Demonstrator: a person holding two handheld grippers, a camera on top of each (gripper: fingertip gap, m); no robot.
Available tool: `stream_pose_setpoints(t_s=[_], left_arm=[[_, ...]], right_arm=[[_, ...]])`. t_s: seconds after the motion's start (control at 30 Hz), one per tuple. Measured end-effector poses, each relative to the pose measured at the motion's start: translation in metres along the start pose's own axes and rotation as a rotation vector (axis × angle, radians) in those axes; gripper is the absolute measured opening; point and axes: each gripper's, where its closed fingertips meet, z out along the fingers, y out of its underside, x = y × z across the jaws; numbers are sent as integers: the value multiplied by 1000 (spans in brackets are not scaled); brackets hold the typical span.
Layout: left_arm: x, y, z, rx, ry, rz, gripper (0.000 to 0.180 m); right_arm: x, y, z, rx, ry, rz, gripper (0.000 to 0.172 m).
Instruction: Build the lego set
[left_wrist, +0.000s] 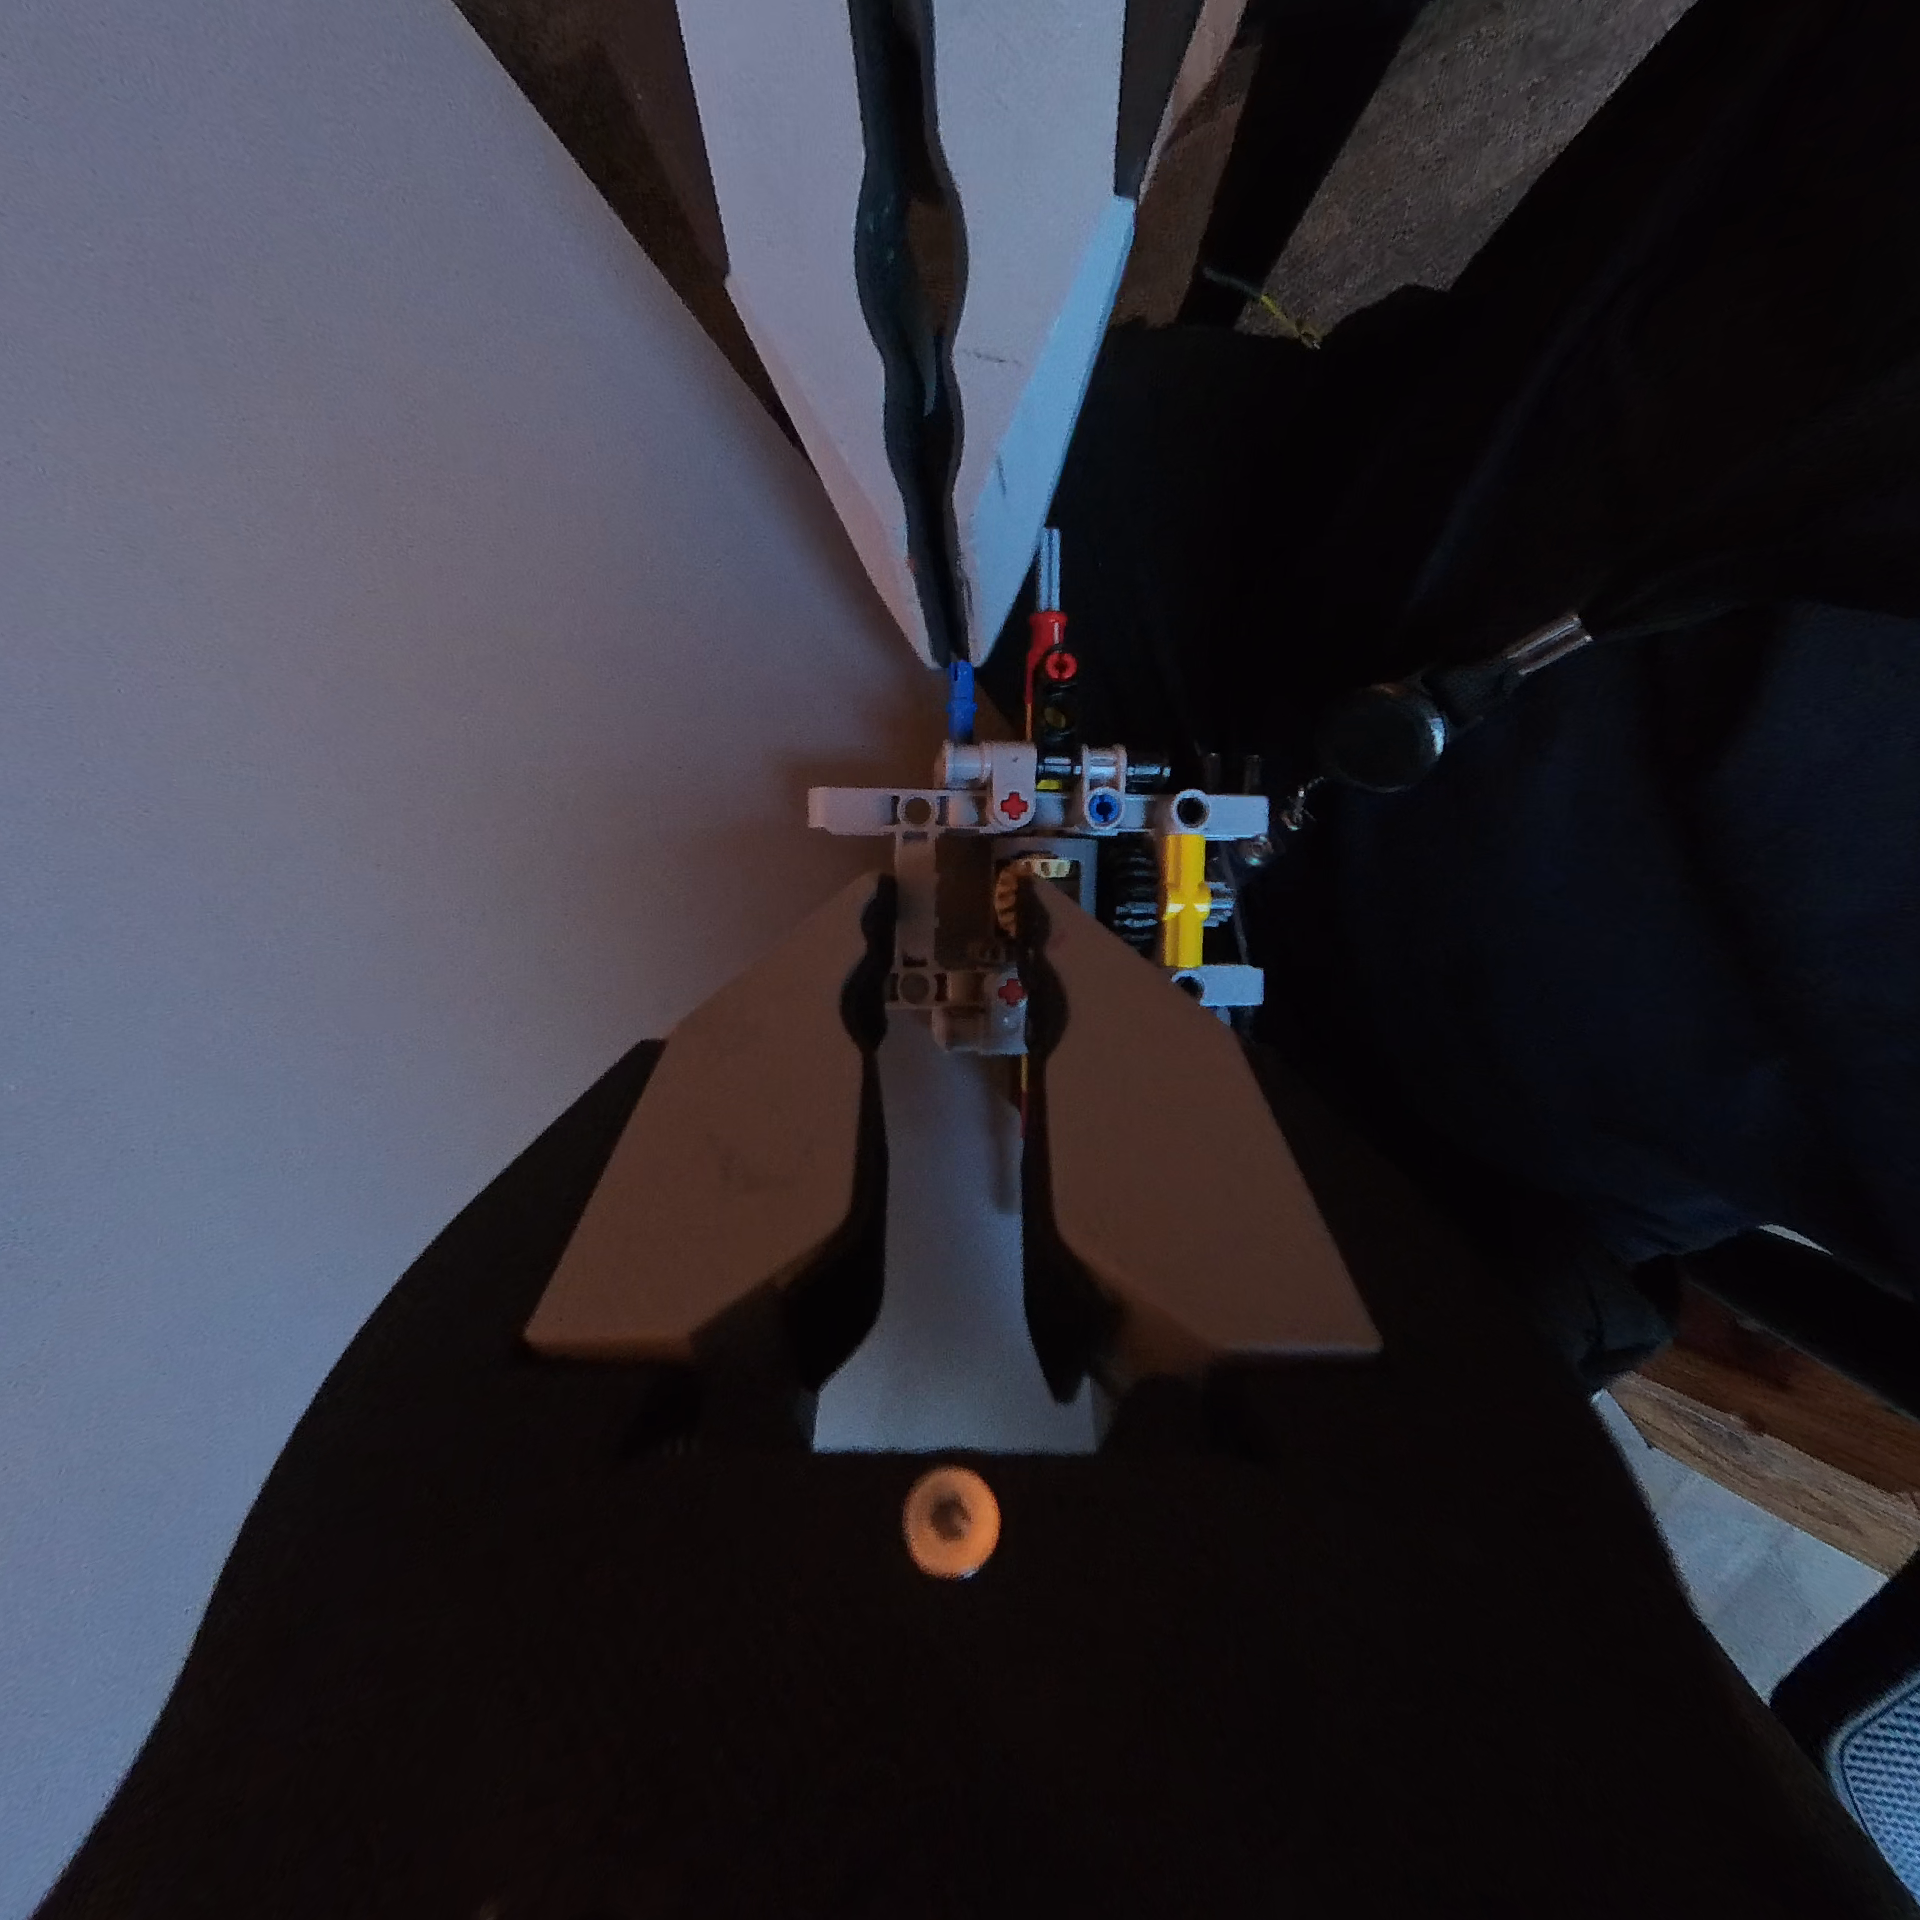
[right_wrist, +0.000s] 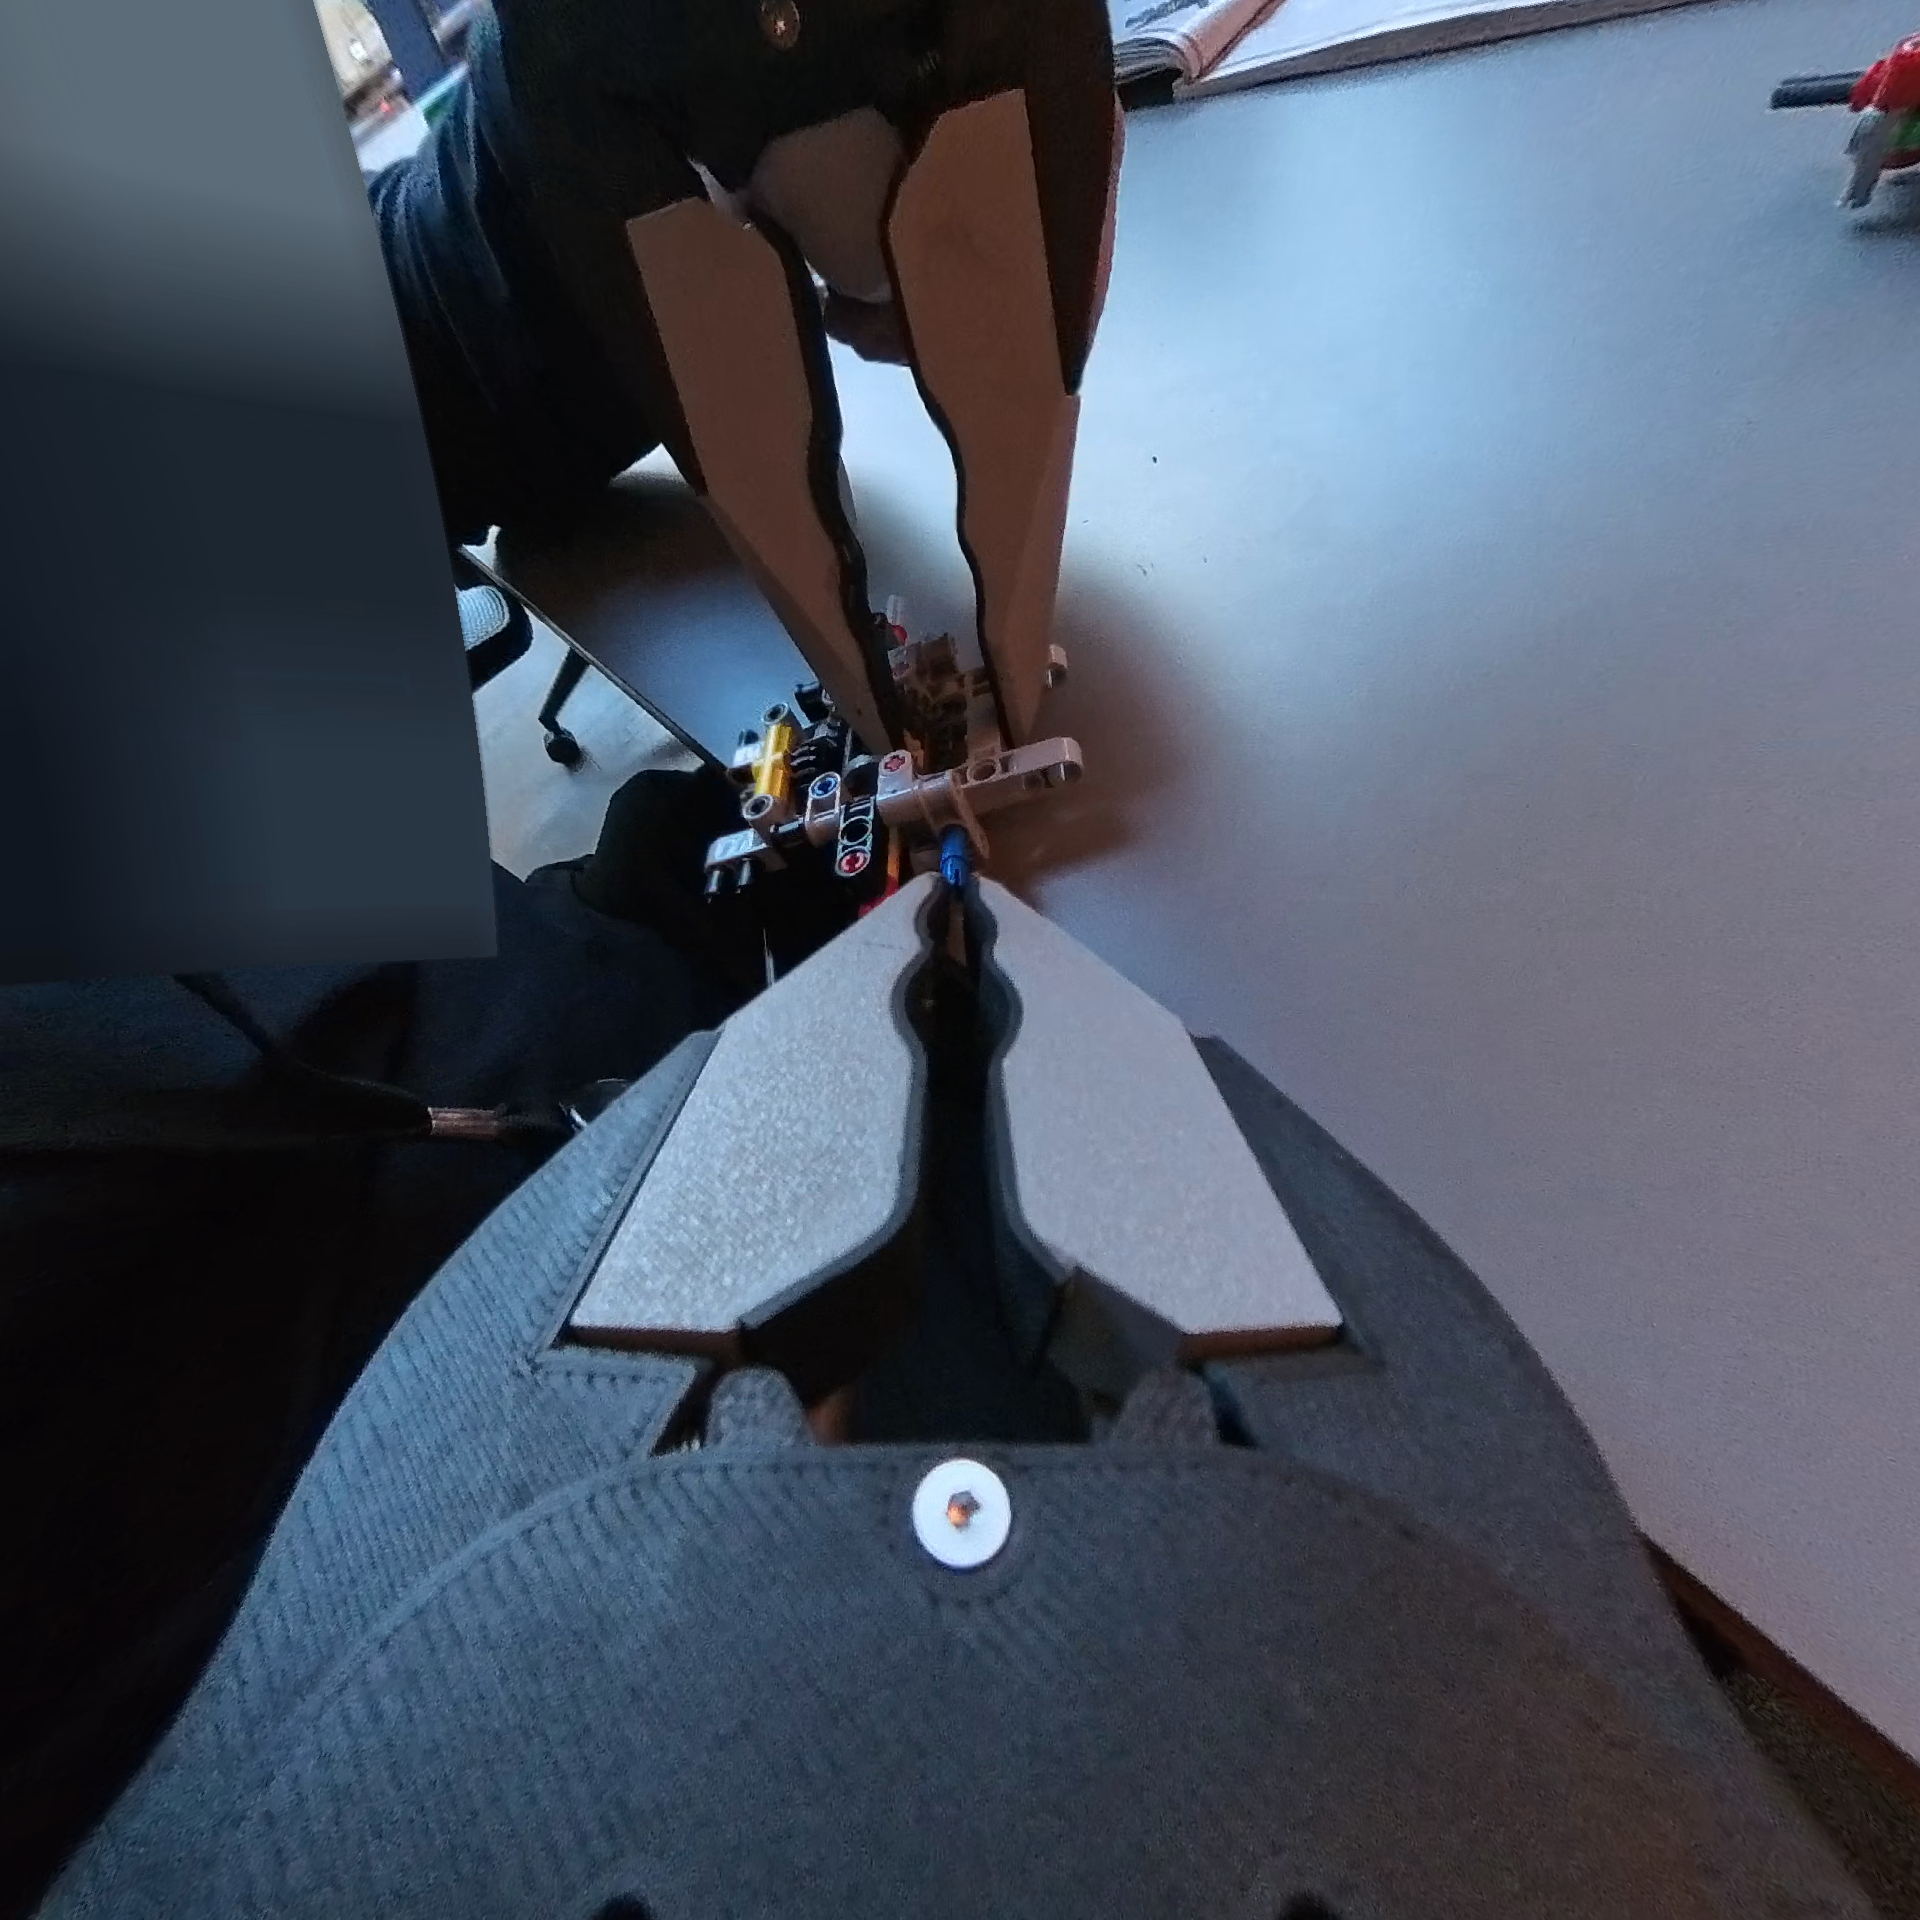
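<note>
A: What is clamped by the left gripper (left_wrist: 956, 935)?

B: The grey plastic beam-and-gear assembly (left_wrist: 1039, 810) is pinched at its frame, over the pale table (right_wrist: 1455, 623).

A: And the right gripper (right_wrist: 954, 883)?

B: Its tips are closed on the small blue plastic pin (right_wrist: 952, 854), which is seated partly in the assembly's grey connector. If skewed, the pin could be jammed or slipped free.

left wrist: close, faces 12 o'clock along bench (left_wrist: 364, 727) | right wrist: close, opposing | shared: grey brick assembly (left_wrist: 1039, 810), both tools
</note>
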Motion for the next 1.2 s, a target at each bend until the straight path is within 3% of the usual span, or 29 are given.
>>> stream_pose_setpoints(t_s=[1.2], left_arm=[[0, 0, 0, -10, -20, 3, 20]], right_arm=[[2, 0, 3, -30, 51, -83, 0]])
